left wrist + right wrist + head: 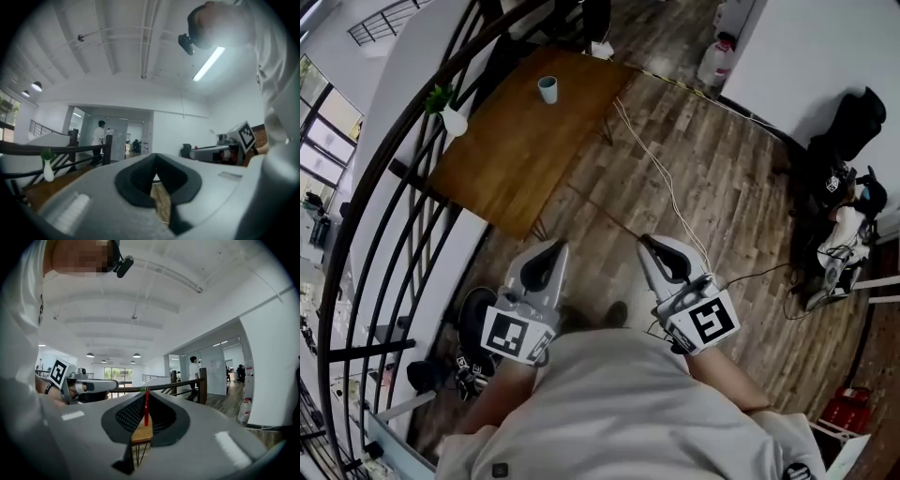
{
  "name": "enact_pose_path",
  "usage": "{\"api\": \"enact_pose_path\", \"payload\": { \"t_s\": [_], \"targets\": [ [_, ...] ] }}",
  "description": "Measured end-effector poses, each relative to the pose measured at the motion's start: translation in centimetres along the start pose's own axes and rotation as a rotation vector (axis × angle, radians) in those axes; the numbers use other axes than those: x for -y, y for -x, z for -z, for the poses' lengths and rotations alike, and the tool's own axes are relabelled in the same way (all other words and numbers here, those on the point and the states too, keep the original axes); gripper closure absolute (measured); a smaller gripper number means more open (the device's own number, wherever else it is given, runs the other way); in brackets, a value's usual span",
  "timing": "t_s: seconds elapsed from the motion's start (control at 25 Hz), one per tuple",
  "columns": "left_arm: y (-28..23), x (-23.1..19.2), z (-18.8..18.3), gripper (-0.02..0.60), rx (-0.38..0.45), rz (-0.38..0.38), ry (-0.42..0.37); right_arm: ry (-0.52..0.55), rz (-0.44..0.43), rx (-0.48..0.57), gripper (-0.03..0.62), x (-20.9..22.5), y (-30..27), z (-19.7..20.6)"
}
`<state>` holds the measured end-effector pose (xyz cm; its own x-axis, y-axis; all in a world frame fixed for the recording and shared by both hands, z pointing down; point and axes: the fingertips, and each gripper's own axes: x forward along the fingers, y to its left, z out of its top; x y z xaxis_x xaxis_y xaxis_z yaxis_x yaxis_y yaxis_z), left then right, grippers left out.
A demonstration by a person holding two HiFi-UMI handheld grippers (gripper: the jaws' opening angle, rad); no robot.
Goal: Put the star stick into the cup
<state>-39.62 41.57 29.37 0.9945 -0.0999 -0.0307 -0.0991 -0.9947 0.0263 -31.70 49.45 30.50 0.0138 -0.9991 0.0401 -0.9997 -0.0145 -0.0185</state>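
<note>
The pale teal cup (547,89) stands near the far end of the wooden table (516,159), well ahead of me. I hold both grippers close to my body, short of the table. My right gripper (646,242) is shut on the star stick (146,406), a thin red rod upright between its jaws; the star end is not visible. In the right gripper view (146,394) the table (142,432) shows through the gap. My left gripper (560,247) is shut and holds nothing (154,158).
A white vase (453,119) with a green sprig stands at the table's left edge by the curved black railing (384,187). White cables (661,178) cross the wood floor. Bags (853,122) and a red extinguisher (844,412) are on the right. A person (99,136) stands far off.
</note>
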Motion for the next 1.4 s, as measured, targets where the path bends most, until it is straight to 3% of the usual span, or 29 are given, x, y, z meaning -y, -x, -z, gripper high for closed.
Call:
{"api": "enact_pose_path", "payload": {
  "t_s": [0.28,0.8,1.12,1.4],
  "targets": [
    [-6.0,-1.2,2.7,0.579,-0.042,0.017,0.025,-0.027,0.024,-0.022,0.572,5.9,-1.4,1.6],
    [-14.3,-5.7,2.9,0.580,-0.023,0.041,0.035,-0.056,0.046,-0.024,0.572,13.5,-6.0,1.7],
    [-20.1,-12.9,3.2,0.580,-0.005,0.057,0.047,-0.044,0.037,-0.067,0.572,18.0,-13.7,1.8],
    [-23.4,-23.9,2.1,0.580,0.065,0.032,0.070,-0.027,0.012,-0.116,0.572,20.7,-25.1,2.2]
  ]
}}
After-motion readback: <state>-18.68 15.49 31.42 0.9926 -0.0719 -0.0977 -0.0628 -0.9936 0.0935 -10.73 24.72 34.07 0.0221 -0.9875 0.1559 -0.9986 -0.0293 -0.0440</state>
